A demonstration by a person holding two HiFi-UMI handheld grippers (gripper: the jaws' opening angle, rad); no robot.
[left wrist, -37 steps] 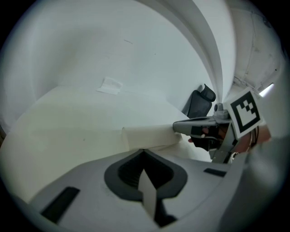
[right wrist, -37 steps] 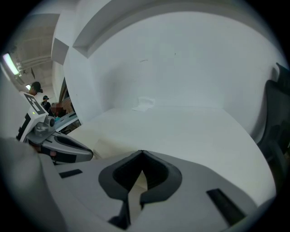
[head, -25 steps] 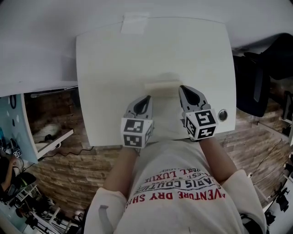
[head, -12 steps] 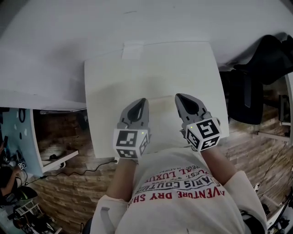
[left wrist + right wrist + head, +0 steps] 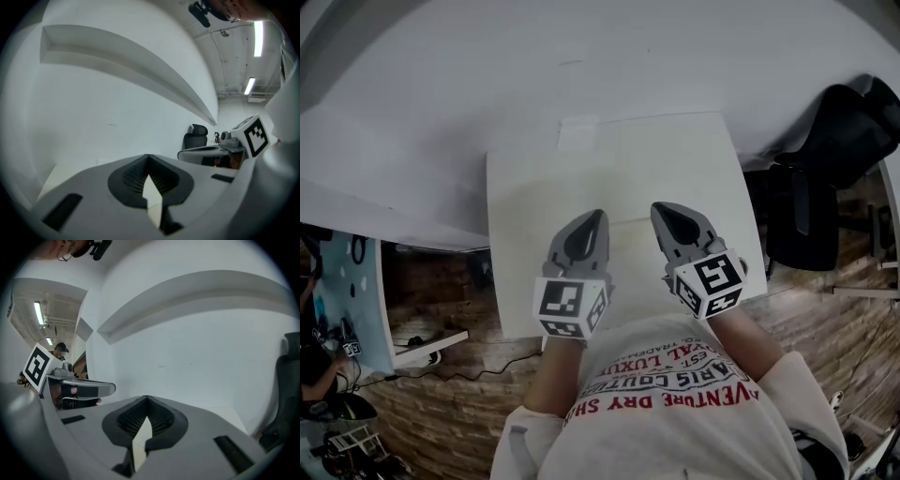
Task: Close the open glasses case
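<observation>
Left gripper point(image 5: 596, 217), right gripper point(image 5: 664, 208): jaws closed tip to tip, nothing held. Tips flank pale case point(image 5: 631, 242) lying between them on worktop point(image 5: 534, 187), near front edge; likely staged to push lid down. Lid position unclear.

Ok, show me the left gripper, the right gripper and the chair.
left gripper point(image 5: 597, 217): head view, at the tips of its closed jaws.
right gripper point(image 5: 657, 208): head view, at the tips of its closed jaws.
chair point(image 5: 194, 139): left gripper view, on its black backrest.
</observation>
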